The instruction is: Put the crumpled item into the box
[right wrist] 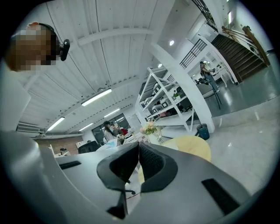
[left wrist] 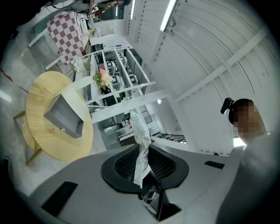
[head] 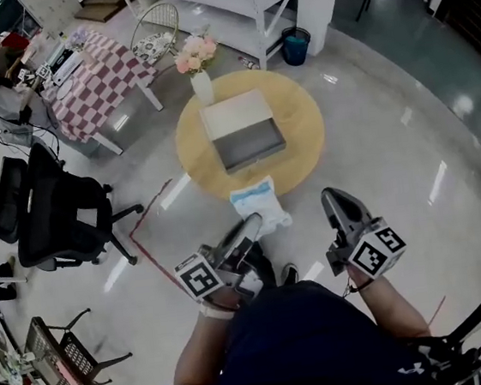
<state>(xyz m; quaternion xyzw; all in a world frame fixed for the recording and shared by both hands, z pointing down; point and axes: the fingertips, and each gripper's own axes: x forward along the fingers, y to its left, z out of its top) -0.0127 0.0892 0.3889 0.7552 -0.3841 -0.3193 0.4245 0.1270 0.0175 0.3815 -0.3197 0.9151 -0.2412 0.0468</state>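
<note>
- pinching the crumpled bag (head: pixel 260 204) between its pads, your left claw (head: pixel 249 226) has its jaws almost together on the thin white and blue plastic.
- in the left gripper view the bag rises up out of the jaws as a narrow, wrinkled strip.
- the bag sticks out just ahead of that claw's tips, at the near edge of the round table (head: pixel 300 150).
- the box (head: pixel 243 131) lies open on the table, further ahead of the left claw, beyond the bag and not touching it.
- a vase of flowers (head: pixel 198 71) stands just past the box's far left corner.
- your right claw (head: pixel 333 199) has its jaws pressed together with nothing between them; it hovers to the right of the left claw, short of the table.
- an office chair (head: pixel 61 212) stands well off to the left claw's left.
</note>
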